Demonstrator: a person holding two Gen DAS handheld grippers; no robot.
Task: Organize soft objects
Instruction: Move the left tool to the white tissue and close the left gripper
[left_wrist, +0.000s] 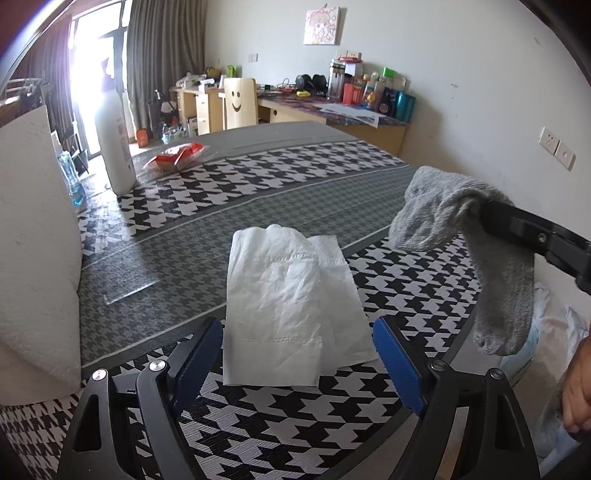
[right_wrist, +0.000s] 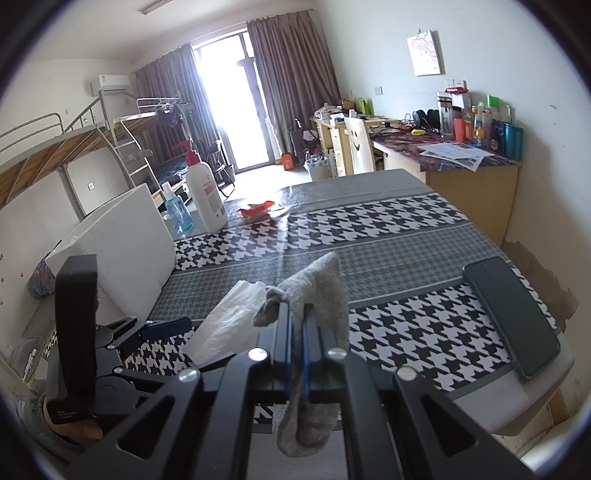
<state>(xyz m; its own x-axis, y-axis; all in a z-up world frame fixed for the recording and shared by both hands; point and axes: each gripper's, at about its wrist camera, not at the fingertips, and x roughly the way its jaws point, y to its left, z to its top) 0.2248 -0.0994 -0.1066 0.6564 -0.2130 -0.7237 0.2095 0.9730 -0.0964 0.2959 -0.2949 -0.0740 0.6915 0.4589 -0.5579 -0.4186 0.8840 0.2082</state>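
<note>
A crumpled white tissue (left_wrist: 291, 295) lies flat on the houndstooth tablecloth (left_wrist: 258, 177). My left gripper (left_wrist: 297, 354) is open, its blue pads on either side of the tissue's near edge, just above the cloth. My right gripper (right_wrist: 297, 314) is shut on a grey sock (right_wrist: 317, 291), which drapes over the fingers and hangs down. In the left wrist view the sock (left_wrist: 461, 236) hangs in the air at the right of the tissue. The tissue also shows in the right wrist view (right_wrist: 229, 325), left of the sock.
A white foam block (left_wrist: 33, 240) stands at the left. A white pump bottle (right_wrist: 205, 192), a blue bottle (right_wrist: 177, 214) and a red packet (right_wrist: 258, 210) sit at the far left of the table. A dark phone (right_wrist: 513, 317) lies at the right edge.
</note>
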